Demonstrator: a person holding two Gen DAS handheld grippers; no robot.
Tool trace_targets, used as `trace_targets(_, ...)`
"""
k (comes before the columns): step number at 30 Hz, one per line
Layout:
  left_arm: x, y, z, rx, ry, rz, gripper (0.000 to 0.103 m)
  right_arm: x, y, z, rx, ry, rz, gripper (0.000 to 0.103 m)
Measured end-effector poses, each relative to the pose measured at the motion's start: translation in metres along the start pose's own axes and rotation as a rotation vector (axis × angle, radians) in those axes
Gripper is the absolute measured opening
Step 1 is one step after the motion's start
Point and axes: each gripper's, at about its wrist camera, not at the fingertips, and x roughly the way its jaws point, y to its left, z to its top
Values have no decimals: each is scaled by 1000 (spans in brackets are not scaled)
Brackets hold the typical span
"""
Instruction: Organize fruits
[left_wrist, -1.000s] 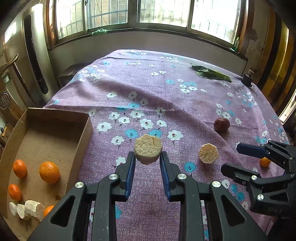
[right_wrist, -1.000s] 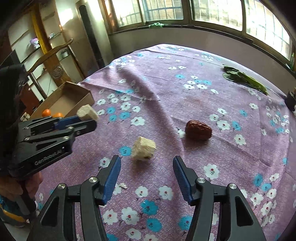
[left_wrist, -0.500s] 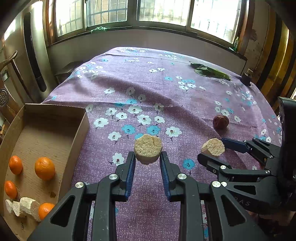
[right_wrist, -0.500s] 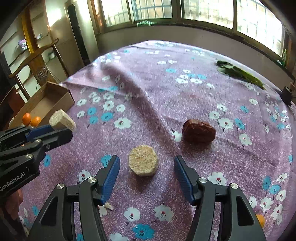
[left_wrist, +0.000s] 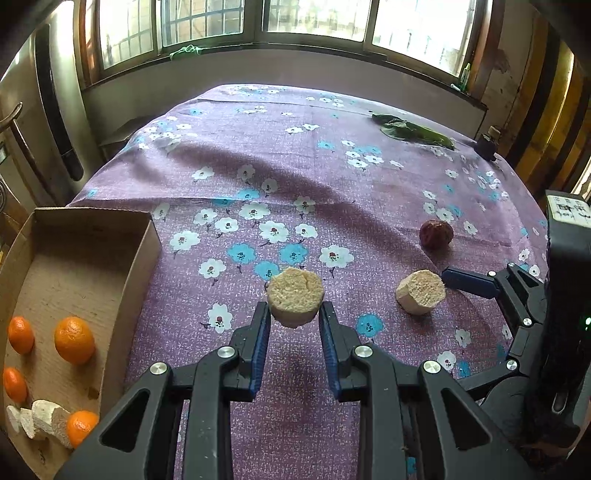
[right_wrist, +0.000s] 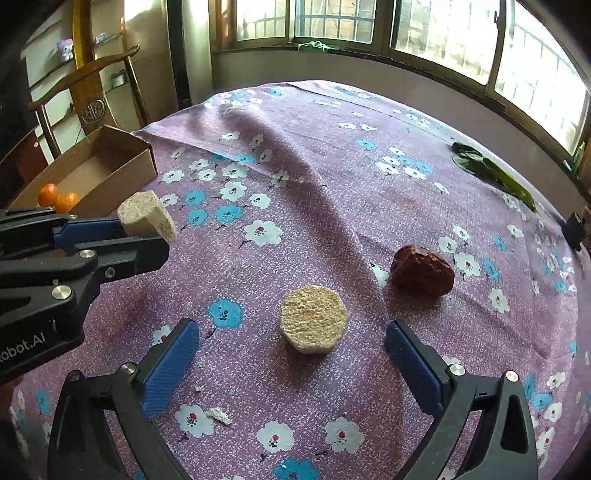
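Two pale fruit slices are in play. We have the left gripper (left_wrist: 294, 325) clamped on the first slice (left_wrist: 295, 302), holding it clear above the purple floral tablecloth (left_wrist: 280, 177); in the right wrist view that same held slice (right_wrist: 147, 217) sits at the left tool's tips. Our right gripper (right_wrist: 291, 360) is spread wide, nothing between its blue pads (right_wrist: 170, 367), with the second slice (right_wrist: 313, 318) lying flat on the cloth just ahead of the gap. From the left wrist view that second slice (left_wrist: 420, 291) sits close to one right fingertip; contact can't be told. A dark red wrinkled fruit (right_wrist: 422, 270) lies just beyond and right of it. We see the cardboard box (left_wrist: 79, 221) at the cloth's left edge with several oranges (left_wrist: 74, 339) and cut pale pieces (left_wrist: 42, 422) inside. A green leaf (left_wrist: 412, 131) lies near the far edge. A small crumb (right_wrist: 218, 415) sits near our right tool's left finger.
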Motion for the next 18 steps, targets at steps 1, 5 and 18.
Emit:
trace_targets(1,1,0,0,2,1,-1,26,0,1,0,-9,1,-1,103)
trace_targets(5,5,0,-1,-3,9,-5,26,0,1,-1,-11,2,-1,103)
trace_targets(18,10,7,-4,-26,4,-7,26,-1,-1,-1,-8,-5,2,99)
